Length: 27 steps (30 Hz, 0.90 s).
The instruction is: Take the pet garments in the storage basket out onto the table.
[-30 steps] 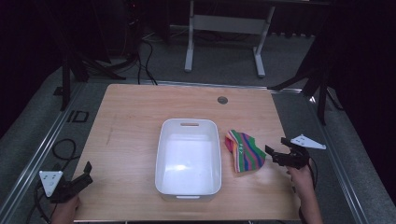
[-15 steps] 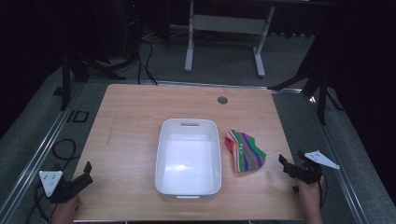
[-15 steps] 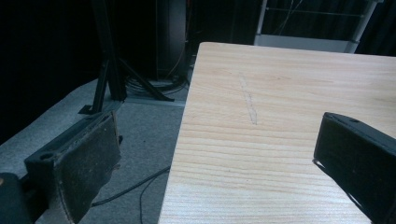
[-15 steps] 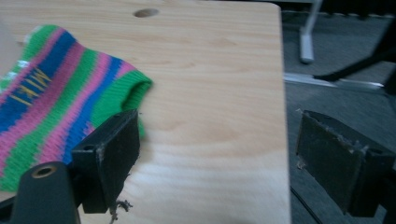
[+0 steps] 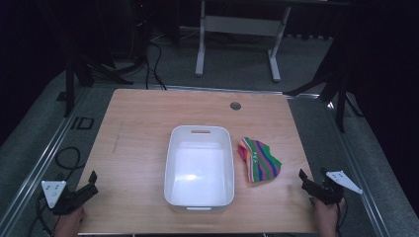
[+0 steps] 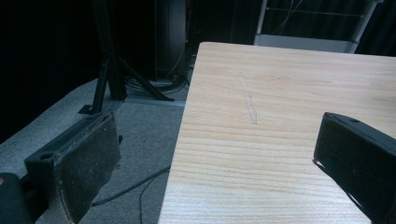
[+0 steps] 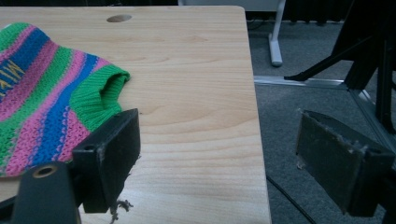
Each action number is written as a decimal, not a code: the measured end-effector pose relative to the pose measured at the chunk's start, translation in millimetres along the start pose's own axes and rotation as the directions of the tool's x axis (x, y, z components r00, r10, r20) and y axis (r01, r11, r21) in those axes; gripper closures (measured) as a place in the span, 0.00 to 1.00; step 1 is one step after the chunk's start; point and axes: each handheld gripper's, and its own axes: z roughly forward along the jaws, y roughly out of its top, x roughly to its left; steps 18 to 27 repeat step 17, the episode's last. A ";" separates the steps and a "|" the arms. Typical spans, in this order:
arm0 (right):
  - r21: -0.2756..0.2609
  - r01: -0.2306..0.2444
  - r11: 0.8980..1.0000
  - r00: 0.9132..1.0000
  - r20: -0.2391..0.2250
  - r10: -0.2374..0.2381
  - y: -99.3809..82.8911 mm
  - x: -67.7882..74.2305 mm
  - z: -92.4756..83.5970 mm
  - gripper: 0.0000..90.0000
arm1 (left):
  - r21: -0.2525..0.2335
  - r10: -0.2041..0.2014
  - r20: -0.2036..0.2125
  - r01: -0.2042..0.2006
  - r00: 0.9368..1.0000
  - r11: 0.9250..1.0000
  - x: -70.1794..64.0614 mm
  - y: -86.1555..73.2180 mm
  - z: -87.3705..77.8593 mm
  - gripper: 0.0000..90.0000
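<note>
A white plastic tub stands in the middle of the wooden table. Just to its right lies a small knitted garment striped in pink, green and blue, and it also fills the left of the right gripper view. My right gripper hovers open at the table's near right corner, a short way right of the garment, with nothing between its jaws. My left gripper hangs open over the near left edge, empty.
A round cable hole sits near the table's far edge. Grey carpet, cables and dark stand legs surround the table. A white table frame stands beyond the far side.
My right gripper has drawn back from the garment toward the near right corner, leaving the garment on the table. The left gripper has stayed put.
</note>
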 end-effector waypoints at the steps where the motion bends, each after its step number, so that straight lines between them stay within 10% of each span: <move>1: -0.004 -0.002 1.000 1.000 0.004 0.002 -0.2 0.3 -0.5 0.16 | 0.000 -0.001 0.000 0.001 1.000 1.000 0.0 0.0 0.1 0.01; 27: -0.008 -0.010 1.000 0.999 0.039 0.011 -2.2 -1.7 1.2 0.16 | -0.002 0.001 0.001 -0.001 1.000 1.000 0.1 0.0 -0.2 0.01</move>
